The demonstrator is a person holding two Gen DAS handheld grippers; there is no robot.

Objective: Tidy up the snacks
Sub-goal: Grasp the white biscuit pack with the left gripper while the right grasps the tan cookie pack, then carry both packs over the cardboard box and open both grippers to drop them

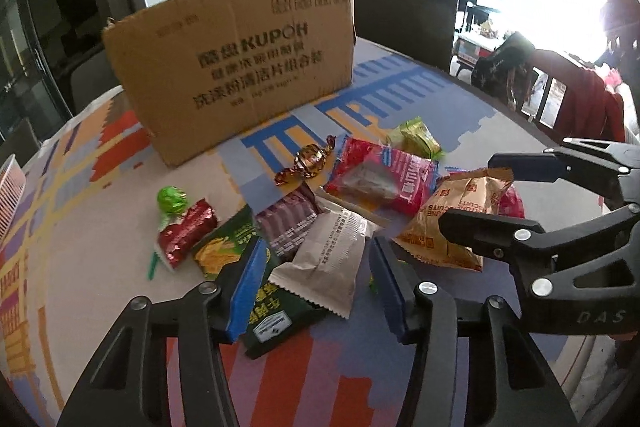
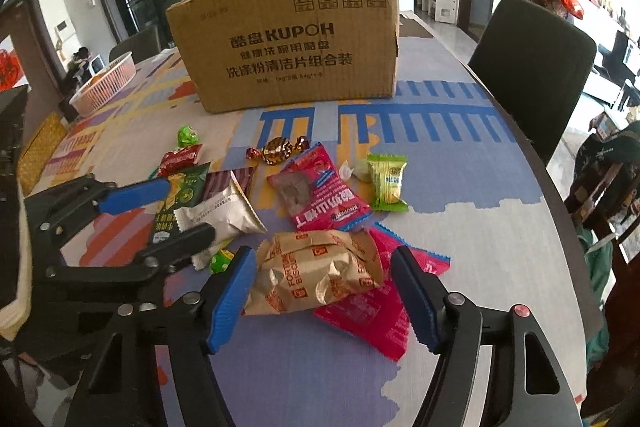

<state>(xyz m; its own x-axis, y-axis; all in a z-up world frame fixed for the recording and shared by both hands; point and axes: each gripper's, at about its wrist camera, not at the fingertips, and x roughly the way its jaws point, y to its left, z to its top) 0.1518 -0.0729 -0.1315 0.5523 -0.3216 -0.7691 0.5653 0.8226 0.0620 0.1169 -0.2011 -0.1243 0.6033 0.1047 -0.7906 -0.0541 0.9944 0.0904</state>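
A pile of snack packets lies on the patterned tablecloth [image 1: 120, 211] before a brown cardboard box [image 1: 240, 59], which also shows in the right wrist view [image 2: 288, 43]. My left gripper [image 1: 316, 283] is open, its jaws either side of a grey-white packet [image 1: 324, 263] and a dark green packet [image 1: 276, 311]. My right gripper [image 2: 324, 295] is open around a tan biscuit packet [image 2: 312, 267], which lies on a pink packet [image 2: 372, 315]. The tan packet [image 1: 448, 227] and right gripper [image 1: 472, 195] also show in the left wrist view. The left gripper [image 2: 164, 211] shows in the right wrist view.
Further snacks: a red-pink packet [image 2: 320, 191], a light green packet [image 2: 386, 181], a gold wrapped candy [image 2: 276, 149], a green lollipop [image 2: 187, 137], a red foil sweet [image 2: 180, 157]. A pink basket [image 2: 104, 83] stands far left. A dark chair [image 2: 528, 67] stands at the table's right edge.
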